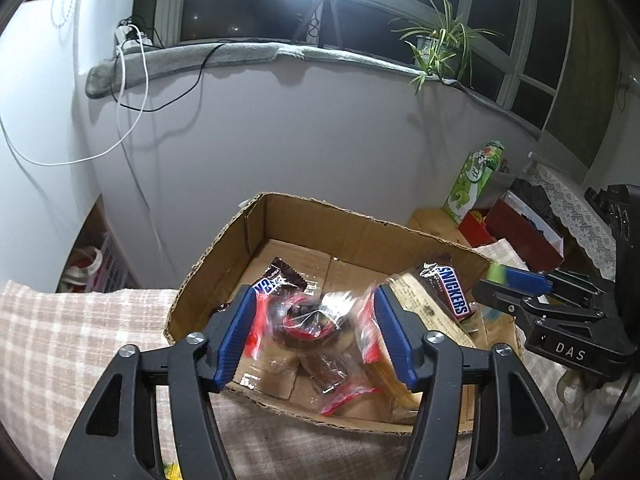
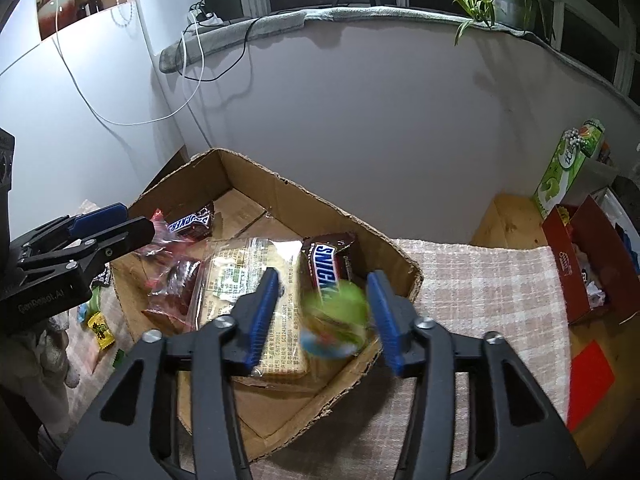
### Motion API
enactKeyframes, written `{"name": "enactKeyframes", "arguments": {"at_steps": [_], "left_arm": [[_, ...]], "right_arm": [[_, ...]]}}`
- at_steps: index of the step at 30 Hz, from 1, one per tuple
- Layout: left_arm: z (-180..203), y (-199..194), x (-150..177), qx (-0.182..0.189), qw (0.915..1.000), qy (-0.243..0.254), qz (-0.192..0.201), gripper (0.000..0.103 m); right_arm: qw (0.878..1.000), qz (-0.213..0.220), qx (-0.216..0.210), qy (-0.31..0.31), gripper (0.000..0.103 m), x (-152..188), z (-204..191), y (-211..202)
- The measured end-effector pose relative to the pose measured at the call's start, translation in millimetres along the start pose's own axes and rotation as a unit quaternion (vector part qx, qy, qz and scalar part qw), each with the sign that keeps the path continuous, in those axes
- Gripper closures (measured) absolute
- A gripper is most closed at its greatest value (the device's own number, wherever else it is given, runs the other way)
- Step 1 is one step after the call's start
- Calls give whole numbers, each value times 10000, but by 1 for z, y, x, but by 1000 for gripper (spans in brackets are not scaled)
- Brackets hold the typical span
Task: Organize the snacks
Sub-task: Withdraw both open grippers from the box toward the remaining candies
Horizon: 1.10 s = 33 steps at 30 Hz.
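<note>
The left tool (image 1: pixel 316 332) hung over the near side of the cardboard box (image 1: pixel 256 236), its blue pads spread apart. Between them sat a clear-wrapped snack with red edges (image 1: pixel 316 320), blurred; the pads did not press on it, though the left one lay close against the wrapper's red edge. The right tool (image 2: pixel 324 312) stood over the box's right corner with its jaws likewise apart — a blurred green and blue wrapped sweet (image 2: pixel 336 324) lay between the pads, touching neither that I could make out, and whether it was in the air or resting on the box I could not tell.

Inside the box, a Snickers bar (image 2: pixel 326 266) leaned by the right wall, partly over a flat clear pack of pale crackers (image 2: pixel 256 280) that lay across the middle. A second Snickers bar (image 2: pixel 190 222) sat toward the far left corner. Another red-edged clear packet with a dark cake (image 2: pixel 172 284) lay to the left of the crackers.

The box rested on a bench covered by a checked pink-and-white cloth (image 2: pixel 480 280). In the right wrist view, a small yellow sweet (image 2: pixel 100 330) lay on the cloth outside the box — just left of it, below the left tool.
</note>
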<state>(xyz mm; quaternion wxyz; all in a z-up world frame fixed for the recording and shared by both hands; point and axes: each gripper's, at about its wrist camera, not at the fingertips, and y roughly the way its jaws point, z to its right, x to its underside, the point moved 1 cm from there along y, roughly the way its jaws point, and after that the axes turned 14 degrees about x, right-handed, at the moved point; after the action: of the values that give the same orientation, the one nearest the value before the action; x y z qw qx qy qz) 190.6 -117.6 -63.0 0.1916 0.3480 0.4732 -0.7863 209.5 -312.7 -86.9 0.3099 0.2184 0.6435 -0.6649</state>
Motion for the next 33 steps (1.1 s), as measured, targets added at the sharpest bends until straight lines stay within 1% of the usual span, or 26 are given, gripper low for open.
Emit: {"name": "enactKeyframes", "arguments": {"at_steps": [9, 15, 24, 29, 33], "left_arm": [[2, -7, 1, -2, 10000, -16, 40, 41], [7, -23, 4, 0, 9999, -15, 118, 41], [6, -71, 14, -55, 9993, -66, 355, 41], [-6, -102, 25, -173, 9985, -192, 482, 41], [-21, -125, 41, -286, 9977, -327, 526, 41]], "right_arm": [[10000, 62, 13, 24, 43, 2, 1, -14], [9999, 143, -12, 8, 43, 8, -5, -35], [9993, 309, -179, -108, 43, 23, -26, -77], [9982, 341, -395, -295, 43, 36, -47, -93], [9970, 296, -530, -490, 43, 48, -66, -99]]}}
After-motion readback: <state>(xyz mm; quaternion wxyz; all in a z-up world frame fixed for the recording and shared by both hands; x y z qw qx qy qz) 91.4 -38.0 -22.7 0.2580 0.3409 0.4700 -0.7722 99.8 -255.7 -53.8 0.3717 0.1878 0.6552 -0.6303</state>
